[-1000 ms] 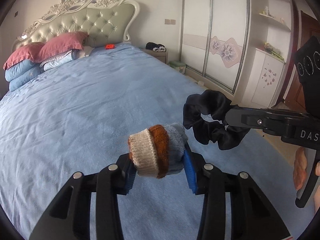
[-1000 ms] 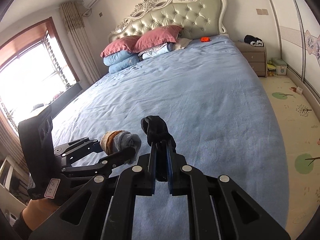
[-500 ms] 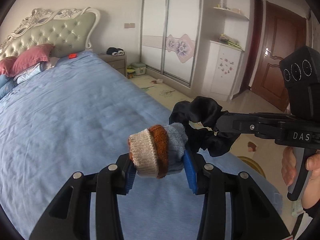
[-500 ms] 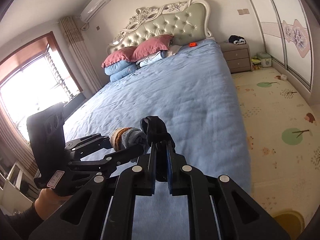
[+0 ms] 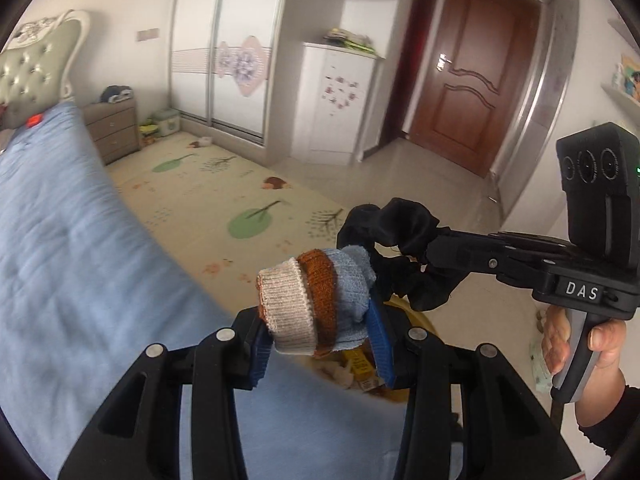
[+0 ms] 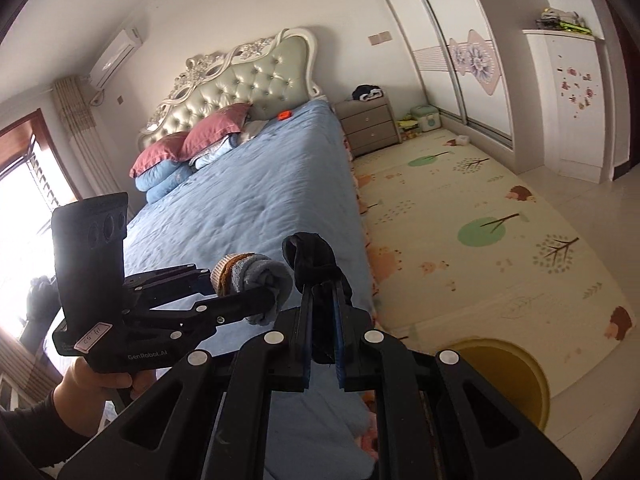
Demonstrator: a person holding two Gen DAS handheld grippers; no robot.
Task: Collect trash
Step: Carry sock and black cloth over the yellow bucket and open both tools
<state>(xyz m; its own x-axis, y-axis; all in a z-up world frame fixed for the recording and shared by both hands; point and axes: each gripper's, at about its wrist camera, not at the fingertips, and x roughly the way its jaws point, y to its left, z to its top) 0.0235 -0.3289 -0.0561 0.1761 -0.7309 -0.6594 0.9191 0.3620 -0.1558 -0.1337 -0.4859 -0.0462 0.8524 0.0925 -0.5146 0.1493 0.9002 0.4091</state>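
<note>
Bedroom: blue bed (image 6: 248,200) left, play mat (image 6: 480,216) right, yellow bin (image 6: 504,376) near R. My L tongs (image 5: 320,320) clamp rolled sock (image 5: 316,300); R tongs (image 6: 322,312) closed on black sock (image 6: 312,256), both over bed's near edge.

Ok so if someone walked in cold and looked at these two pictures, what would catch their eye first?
Probably the rolled-up sock, cream, rust and pale blue, pinched in the left gripper right in front of the lens. Just to its right, the right gripper is shut on a bunched black cloth. After that, the big blue bed with its tufted headboard, and the yellow bin on the floor at the bed's foot.
</note>
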